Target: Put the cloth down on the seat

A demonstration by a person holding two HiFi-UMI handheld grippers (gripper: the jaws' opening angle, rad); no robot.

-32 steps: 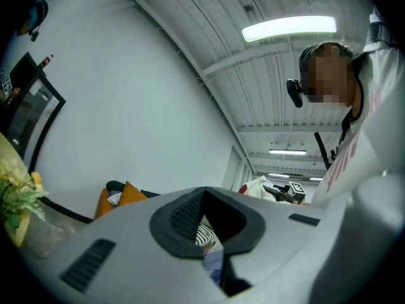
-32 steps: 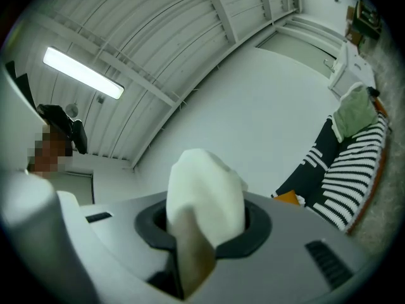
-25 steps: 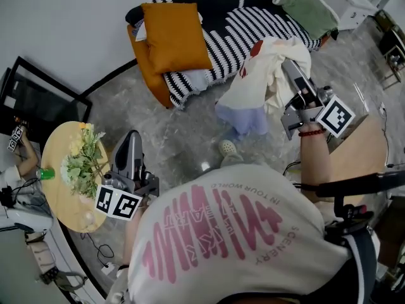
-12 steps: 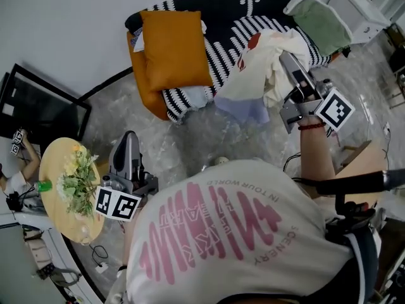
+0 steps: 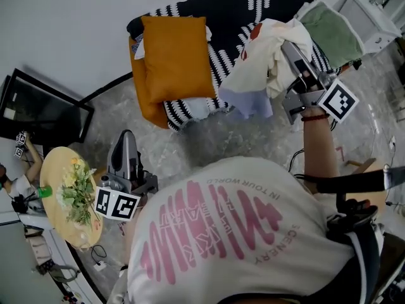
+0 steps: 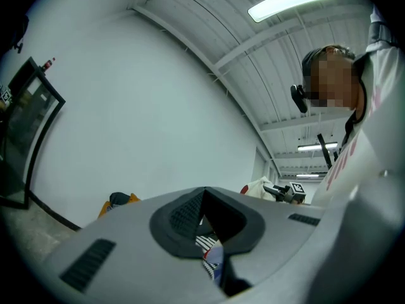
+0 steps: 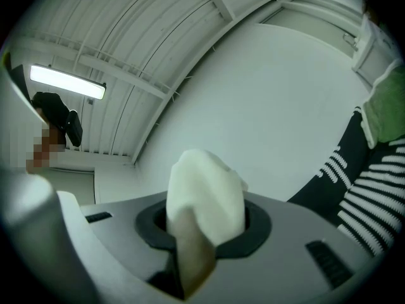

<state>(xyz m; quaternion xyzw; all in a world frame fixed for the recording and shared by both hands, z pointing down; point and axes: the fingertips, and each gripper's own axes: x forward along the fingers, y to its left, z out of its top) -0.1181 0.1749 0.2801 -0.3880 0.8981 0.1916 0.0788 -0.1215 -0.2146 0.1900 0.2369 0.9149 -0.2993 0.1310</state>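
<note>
A cream cloth [image 5: 259, 62] with a pale blue edge and a red patch hangs bunched from my right gripper [image 5: 292, 49], which is shut on it. It dangles over the front edge of the sofa seat [image 5: 221, 43], which has a black-and-white striped cover. In the right gripper view a wad of the cloth [image 7: 205, 201] fills the space between the jaws, with the striped sofa [image 7: 367, 189] at the right. My left gripper [image 5: 126, 151] is held low at the left, away from the sofa, jaws together and holding nothing. In the left gripper view the cloth [image 6: 262, 187] shows far off.
An orange cushion [image 5: 177, 59] lies on the sofa's left end and a green cushion [image 5: 332, 33] on its right end. A round wooden table [image 5: 85, 230] with flowers stands at the lower left beside a black framed panel [image 5: 38, 109]. Grey marbled floor [image 5: 253, 138] lies before the sofa.
My right gripper has carried the cloth closer to the sofa, from above the floor to the seat's front edge. The left gripper has kept its place.
</note>
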